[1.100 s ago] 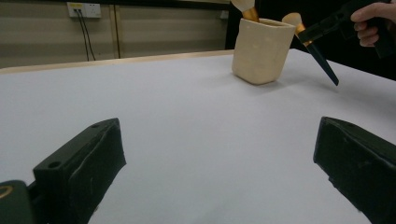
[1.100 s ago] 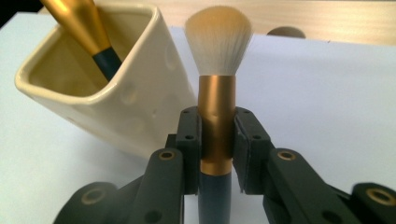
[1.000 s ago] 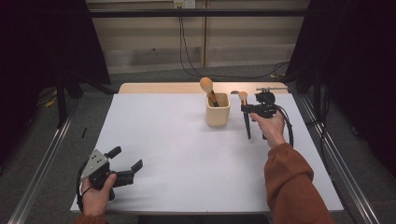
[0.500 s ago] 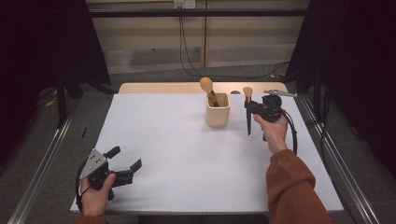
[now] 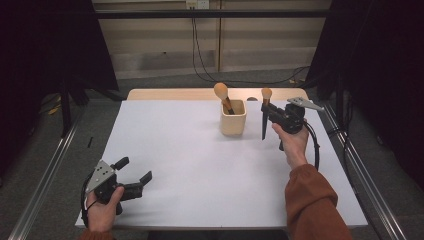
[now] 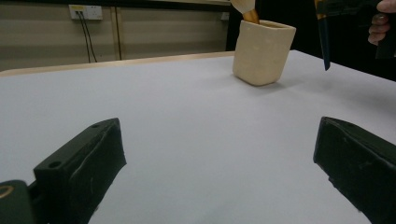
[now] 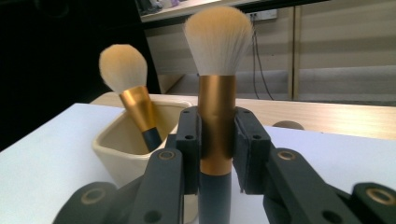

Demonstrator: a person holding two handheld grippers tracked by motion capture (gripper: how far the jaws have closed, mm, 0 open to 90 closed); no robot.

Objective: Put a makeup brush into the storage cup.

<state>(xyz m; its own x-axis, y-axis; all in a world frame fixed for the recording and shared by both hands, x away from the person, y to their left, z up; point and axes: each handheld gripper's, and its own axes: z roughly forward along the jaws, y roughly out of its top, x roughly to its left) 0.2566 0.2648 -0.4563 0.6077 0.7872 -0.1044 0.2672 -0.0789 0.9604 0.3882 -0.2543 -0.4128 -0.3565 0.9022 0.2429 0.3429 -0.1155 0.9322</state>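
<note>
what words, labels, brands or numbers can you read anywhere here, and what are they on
None can be read.
The cream cup, the brush in the right claw and the second brush in the cup bear no print.
The white table and the grey plate on the left claw are blank.
The wall socket shows no legible marking.

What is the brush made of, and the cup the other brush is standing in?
The brush looks to have soft pale bristles, fluffy at the tip, a shiny gold band that seems metal, and a dark smooth handle, maybe plastic or painted wood. The cup looks like matte cream ceramic, thick-walled with no shine, though it may be plastic.
</note>
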